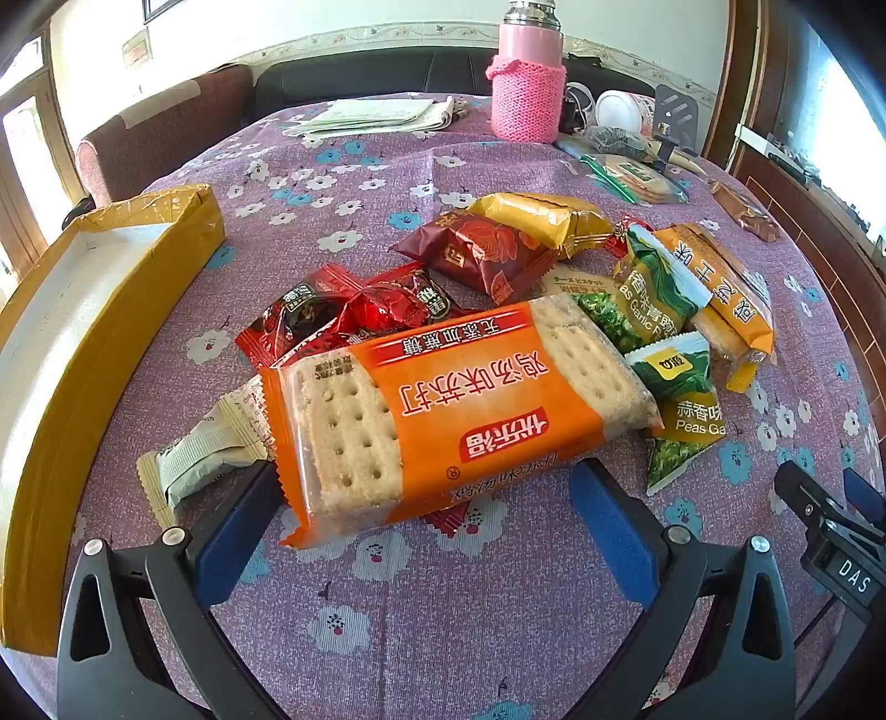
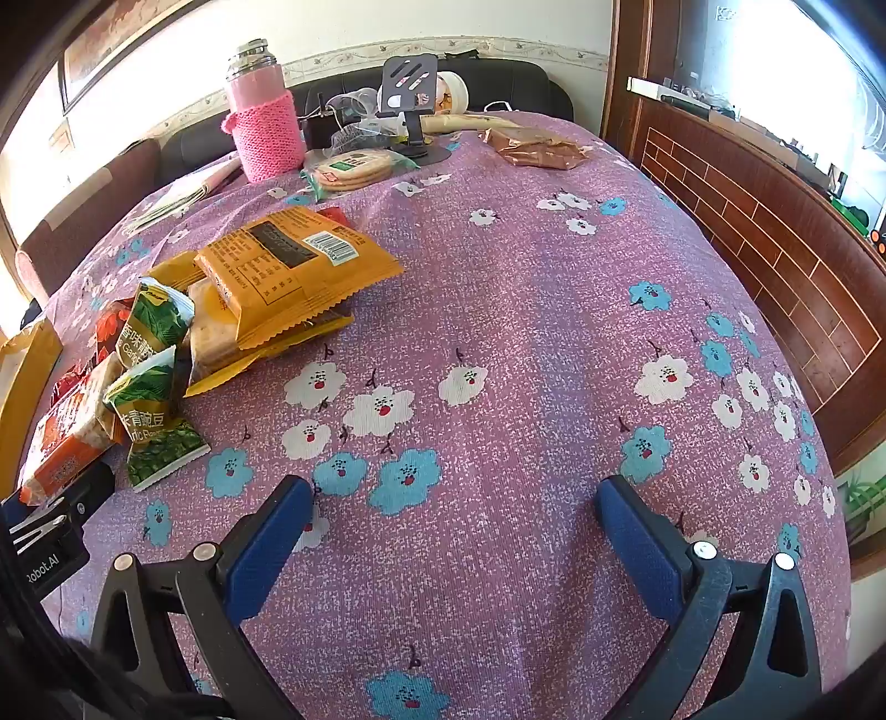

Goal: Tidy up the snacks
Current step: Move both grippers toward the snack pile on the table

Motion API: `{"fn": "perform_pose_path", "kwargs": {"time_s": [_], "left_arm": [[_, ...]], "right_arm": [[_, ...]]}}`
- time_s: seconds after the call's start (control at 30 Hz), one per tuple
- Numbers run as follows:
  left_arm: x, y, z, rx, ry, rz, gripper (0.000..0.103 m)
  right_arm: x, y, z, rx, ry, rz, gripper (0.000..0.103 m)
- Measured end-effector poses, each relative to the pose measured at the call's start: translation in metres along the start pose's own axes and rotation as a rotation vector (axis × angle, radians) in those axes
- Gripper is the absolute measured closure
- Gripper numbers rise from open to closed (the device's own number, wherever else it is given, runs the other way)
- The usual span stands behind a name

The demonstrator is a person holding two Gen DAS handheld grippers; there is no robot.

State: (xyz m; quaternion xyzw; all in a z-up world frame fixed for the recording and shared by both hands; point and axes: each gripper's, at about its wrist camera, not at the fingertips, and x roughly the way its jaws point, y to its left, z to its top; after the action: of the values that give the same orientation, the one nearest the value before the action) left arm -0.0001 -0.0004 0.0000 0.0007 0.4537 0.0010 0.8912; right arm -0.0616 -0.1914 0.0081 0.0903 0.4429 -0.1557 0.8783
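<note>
Now both grippers, left gripper [image 1: 421, 515] and right gripper [image 2: 451, 526], gape empty beside two green pea packets [image 1: 673, 382].

A sunlit room is seen around a cloth-covered table.

The table [image 2: 526, 310] is draped in a purple cloth printed with white and blue flowers. Beyond the fingers, a black sofa [image 1: 354, 83] is set against a pale wall [image 1: 332, 22] trimmed by a patterned border strip [image 2: 454, 52]. Left of the fingers, a reddish-brown chair [image 1: 160, 133] is placed near a bright window [image 1: 22, 111]. To the right, wood panelling with a brick pattern [image 2: 775, 243] is lit by daylight.
</note>
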Motion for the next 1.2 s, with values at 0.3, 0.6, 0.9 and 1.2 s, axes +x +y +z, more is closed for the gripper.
{"fn": "perform_pose_path", "kwargs": {"time_s": [0.3, 0.6, 0.9, 1.2], "left_arm": [[-0.003, 0.006, -0.002, 0.092, 0.049, -0.083, 0.0], [-0.023, 0.005, -0.023, 0.236, 0.067, -0.177, 0.0], [-0.109, 0.084, -0.033, 0.126, -0.183, -0.367, 0.009], [-0.151, 0.193, -0.022, -0.009, -0.335, -0.23, 0.011]], "right_arm": [[0.001, -0.002, 0.0, -0.003, 0.019, 0.015, 0.0], [0.003, -0.002, 0.003, -0.045, 0.076, 0.031, 0.0], [-0.008, -0.003, -0.001, -0.039, 0.045, -0.01, 0.014], [-0.086, 0.061, 0.014, -0.109, -0.104, 0.303, 0.023]]}}
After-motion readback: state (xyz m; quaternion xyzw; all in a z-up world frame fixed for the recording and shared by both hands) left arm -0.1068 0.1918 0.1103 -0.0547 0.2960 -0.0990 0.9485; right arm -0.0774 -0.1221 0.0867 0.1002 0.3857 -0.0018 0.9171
